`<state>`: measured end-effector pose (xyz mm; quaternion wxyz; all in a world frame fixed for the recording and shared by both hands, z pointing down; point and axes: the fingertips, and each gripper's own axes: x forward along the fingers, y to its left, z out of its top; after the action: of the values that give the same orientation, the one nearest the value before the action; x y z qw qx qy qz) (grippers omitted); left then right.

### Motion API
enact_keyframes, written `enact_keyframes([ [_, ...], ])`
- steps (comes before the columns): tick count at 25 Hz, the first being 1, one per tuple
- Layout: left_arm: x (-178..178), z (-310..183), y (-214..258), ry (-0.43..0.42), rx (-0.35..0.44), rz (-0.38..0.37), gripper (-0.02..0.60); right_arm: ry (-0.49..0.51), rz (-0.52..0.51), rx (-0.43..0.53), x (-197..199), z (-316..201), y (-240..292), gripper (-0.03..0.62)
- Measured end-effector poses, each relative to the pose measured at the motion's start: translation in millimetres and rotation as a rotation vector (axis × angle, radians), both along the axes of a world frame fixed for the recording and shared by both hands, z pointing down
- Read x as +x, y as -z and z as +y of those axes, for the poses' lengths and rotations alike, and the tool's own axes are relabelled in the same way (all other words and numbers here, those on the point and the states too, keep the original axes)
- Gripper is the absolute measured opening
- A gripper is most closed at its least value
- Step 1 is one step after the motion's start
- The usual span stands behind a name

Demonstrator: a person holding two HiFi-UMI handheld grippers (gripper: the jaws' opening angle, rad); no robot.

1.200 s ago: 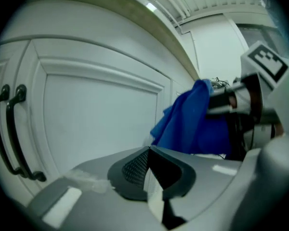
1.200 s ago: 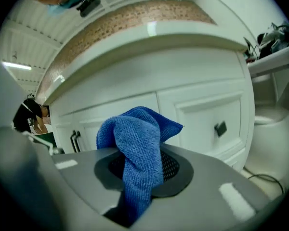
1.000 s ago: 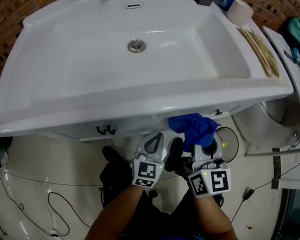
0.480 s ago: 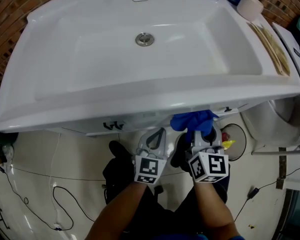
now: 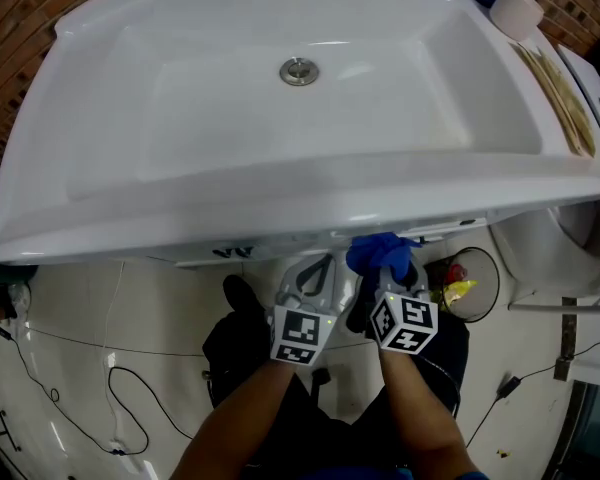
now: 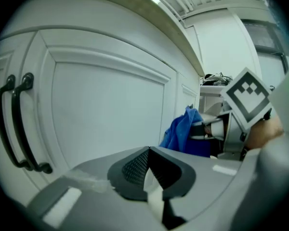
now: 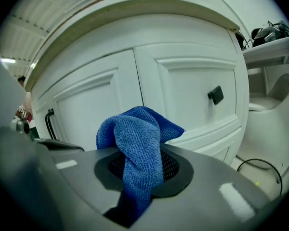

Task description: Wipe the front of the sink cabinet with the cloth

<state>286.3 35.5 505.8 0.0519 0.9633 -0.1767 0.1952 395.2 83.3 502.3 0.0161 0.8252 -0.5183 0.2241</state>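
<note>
The white sink cabinet (image 7: pixel 183 88) has panelled doors under the wide sink (image 5: pixel 280 78). My right gripper (image 7: pixel 142 170) is shut on the blue cloth (image 7: pixel 137 138), which bunches up above the jaws just in front of the doors. In the head view the blue cloth (image 5: pixel 380 253) is partly tucked under the sink's rim, with the right gripper (image 5: pixel 388 273) behind it. My left gripper (image 6: pixel 148 165) is shut and holds nothing, close to a door panel (image 6: pixel 106 109). In the head view the left gripper (image 5: pixel 308 283) is beside the right one.
Two black bar handles (image 6: pixel 19 124) are on the left doors, a black knob (image 7: pixel 215 95) on the right door. A small bin (image 5: pixel 462 280) with rubbish and a white fixture (image 5: pixel 550 238) stand to the right. Cables (image 5: pixel 110 398) lie on the floor.
My right gripper has carried the cloth forward and a little left, further under the sink's rim and nearer the left gripper. The left gripper has barely moved.
</note>
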Motion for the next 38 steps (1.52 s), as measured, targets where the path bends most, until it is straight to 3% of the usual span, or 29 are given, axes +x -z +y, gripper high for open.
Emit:
enact_keyframes([
  [6,-9.8,-5.3,-11.7,0.021,-0.035,-0.029,0.005,-0.023,-0.070,-0.137,2.1,5.6,-66.2,0.080],
  [18,-6.7,3.3,-35.6,-0.074,-0.101,-0.079,0.005,-0.058,-0.264,-0.328,0.2,-7.8,-180.9,0.080],
  [23,-9.7,2.5,-39.5,-0.090,-0.116,-0.097,0.006,-0.051,-0.325,-0.395,-2.4,-4.2,-204.1,0.080],
  [27,-19.2,0.5,-41.6,-0.076,-0.121,-0.106,0.006,-0.022,-0.305,-0.414,-8.7,0.0,-201.8,0.081],
  [30,-34.1,-2.7,-38.3,-0.065,-0.119,-0.093,0.006,0.033,-0.274,-0.414,-33.0,-2.5,-191.6,0.081],
  [34,-73.7,-10.5,-27.7,-0.068,-0.106,-0.076,0.005,0.165,-0.231,-0.416,-96.6,-13.8,-174.4,0.081],
  [38,-128.8,-36.2,-18.6,0.017,-0.097,-0.060,0.006,0.322,-0.182,-0.405,-166.8,-36.8,-158.6,0.081],
])
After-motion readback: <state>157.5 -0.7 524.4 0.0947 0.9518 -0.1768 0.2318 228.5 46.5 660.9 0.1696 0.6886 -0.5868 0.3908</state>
